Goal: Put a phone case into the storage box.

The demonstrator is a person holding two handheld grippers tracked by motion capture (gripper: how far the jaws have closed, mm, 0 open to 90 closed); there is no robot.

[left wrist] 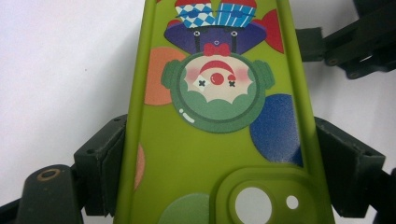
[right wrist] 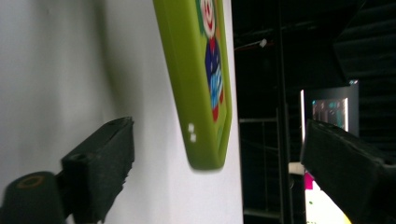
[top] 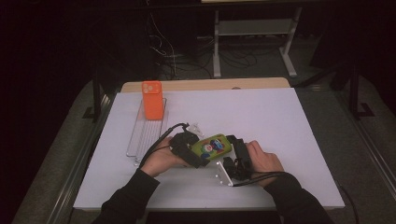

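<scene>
1. Two grippers on one green phone case [top: 212, 147], held just above the white tabletop [top: 280, 121] near its front edge; clamped across its long sides at the camera-cutout end by the left gripper [top: 190, 150], as the left gripper view shows, with a pad on each rim [left wrist: 106, 161].

2. Right gripper [top: 233, 156] at the case's far end, jaws wide and not yet pressing; in the right gripper view the end of the case [right wrist: 205, 93] hangs between the two pads [right wrist: 100, 161] with clear air on both sides.

3. Could twist or flex out of the left grip if closed on off-centre; soft rims, a narrow hold near one end only, so likely to pivot.

4. Could be nudged aside by one right pad landing before the other; likely cause, the case sitting nearer one jaw than the other.

5. Could drop to the tabletop if released on the left before a firm hold on the right.

6. Left hand [top: 161, 161] low and to the left of the case, wrist roughly level; right hand [top: 264, 161] to the right, turned inward toward the case.

7. Well apart at the back left: orange phone case [top: 152, 99] standing on a wire rack [top: 144, 135].
</scene>
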